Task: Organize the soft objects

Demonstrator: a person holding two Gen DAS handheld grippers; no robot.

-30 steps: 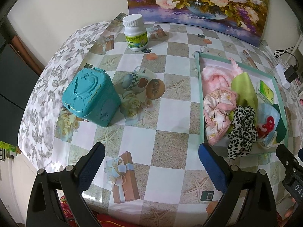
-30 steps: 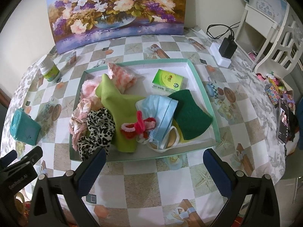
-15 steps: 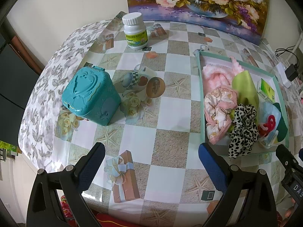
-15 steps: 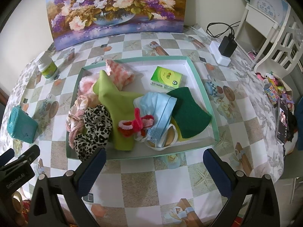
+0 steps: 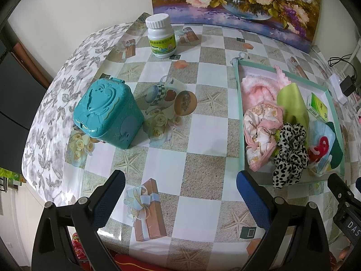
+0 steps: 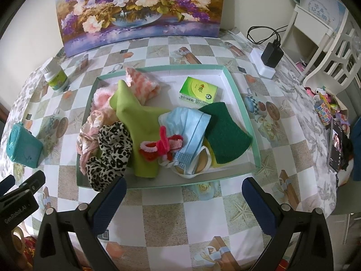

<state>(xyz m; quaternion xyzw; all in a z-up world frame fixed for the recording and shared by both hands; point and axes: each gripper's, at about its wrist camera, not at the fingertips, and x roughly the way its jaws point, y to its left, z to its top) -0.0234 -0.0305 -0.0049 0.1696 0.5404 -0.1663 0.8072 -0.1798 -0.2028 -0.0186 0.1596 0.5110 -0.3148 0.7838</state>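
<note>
A shallow teal-rimmed tray [image 6: 234, 85] holds the soft things: a leopard-print scrunchie [image 6: 112, 149], a lime green cloth [image 6: 140, 122], pink fluffy pieces [image 6: 101, 97], a red and pink scrunchie [image 6: 161, 145], a blue face mask [image 6: 191, 124] and a dark green pad [image 6: 222, 133]. My right gripper [image 6: 182, 203] hangs open just in front of the tray's near rim, holding nothing. My left gripper [image 5: 180, 194] is open over the tablecloth, left of the tray [image 5: 239, 122]; the leopard scrunchie [image 5: 290, 151] lies beyond its right finger.
A teal lidded box [image 5: 108, 115] and a white pill bottle [image 5: 160, 37] stand left of the tray. A small green carton [image 6: 198, 90] lies in the tray. A flower painting [image 6: 140, 9] leans at the back wall. A charger [image 6: 270, 55] and white chair [image 6: 327, 45] are at right.
Both grippers have drifted slightly; the tray and box sit a little lower and nearer in the views. Nothing was taken hold of and both stay open.
</note>
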